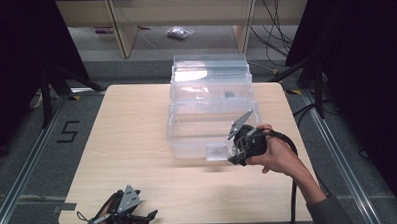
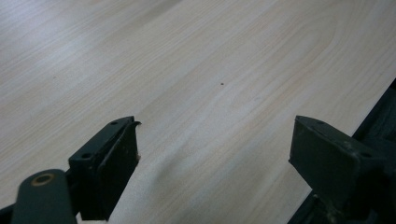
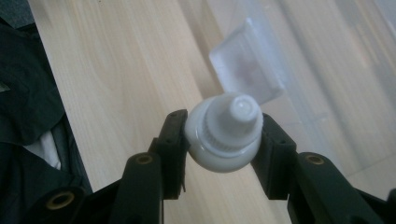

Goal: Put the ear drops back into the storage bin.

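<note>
Between the right claw (image 3: 223,137), clamped tight, a white bottle (image 3: 226,135) points toward the clear box (image 1: 187,137) just ahead; left claw (image 2: 212,161) gapes.

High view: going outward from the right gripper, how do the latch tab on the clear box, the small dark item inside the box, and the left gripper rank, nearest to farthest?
1. Latch tab, front of the clear box, beside the right gripper.
2. Small dark item, inside the box toward its back.
3. Left gripper, at the table's near-left edge.

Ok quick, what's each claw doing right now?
Left claw: open, holding nothing, over the table.
Right claw: closed on a small white bottle.
</note>
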Tool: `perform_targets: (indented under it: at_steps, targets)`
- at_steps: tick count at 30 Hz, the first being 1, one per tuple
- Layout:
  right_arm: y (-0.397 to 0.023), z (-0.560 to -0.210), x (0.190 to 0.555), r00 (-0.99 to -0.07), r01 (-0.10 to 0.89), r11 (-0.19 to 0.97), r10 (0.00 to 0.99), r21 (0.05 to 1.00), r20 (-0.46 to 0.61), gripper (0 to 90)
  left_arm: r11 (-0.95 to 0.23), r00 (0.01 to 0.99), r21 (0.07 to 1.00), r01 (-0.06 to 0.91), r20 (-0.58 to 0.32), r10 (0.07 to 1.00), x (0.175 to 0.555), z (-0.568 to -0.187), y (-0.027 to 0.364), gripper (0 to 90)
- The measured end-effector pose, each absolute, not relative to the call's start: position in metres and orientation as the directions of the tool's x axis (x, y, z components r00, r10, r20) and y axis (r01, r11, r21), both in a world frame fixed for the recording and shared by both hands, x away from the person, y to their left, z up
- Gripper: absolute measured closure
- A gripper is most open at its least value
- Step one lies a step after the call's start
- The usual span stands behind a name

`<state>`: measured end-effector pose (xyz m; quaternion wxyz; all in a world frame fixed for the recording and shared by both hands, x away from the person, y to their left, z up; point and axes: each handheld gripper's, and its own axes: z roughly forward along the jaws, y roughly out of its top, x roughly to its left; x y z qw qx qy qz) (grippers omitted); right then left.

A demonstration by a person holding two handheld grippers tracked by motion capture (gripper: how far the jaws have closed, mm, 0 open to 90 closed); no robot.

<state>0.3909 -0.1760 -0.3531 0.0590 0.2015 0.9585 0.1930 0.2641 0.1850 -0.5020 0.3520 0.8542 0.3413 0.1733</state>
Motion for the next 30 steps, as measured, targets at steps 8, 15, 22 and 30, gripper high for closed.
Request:
perform_targets:
  at_steps: [8, 15, 22, 30]
  targets:
    - [-0.189, -0.331, 0.409, -0.899, 0.385, 0.835, 0.436, 0.394, -0.046, 60.1, -0.518, 0.706, 0.721, 0.461, 0.056, 0.706, 0.264, -0.502, 0.186, 14.9]
    - [-0.200, -0.314, 0.428, -0.878, 0.418, 0.824, 0.475, 0.382, -0.064, 60.0, -0.519, 0.707, 0.721, 0.459, 0.057, 0.705, 0.264, -0.502, 0.186, 14.9]
    - [-0.201, -0.312, 0.451, -0.858, 0.457, 0.821, 0.508, 0.342, -0.073, 60.1, -0.514, 0.706, 0.723, 0.462, 0.051, 0.706, 0.264, -0.502, 0.185, 14.9]
    - [-0.201, -0.331, 0.477, -0.841, 0.494, 0.812, 0.537, 0.310, -0.065, 60.1, -0.534, 0.713, 0.712, 0.456, 0.066, 0.698, 0.265, -0.501, 0.187, 14.9]
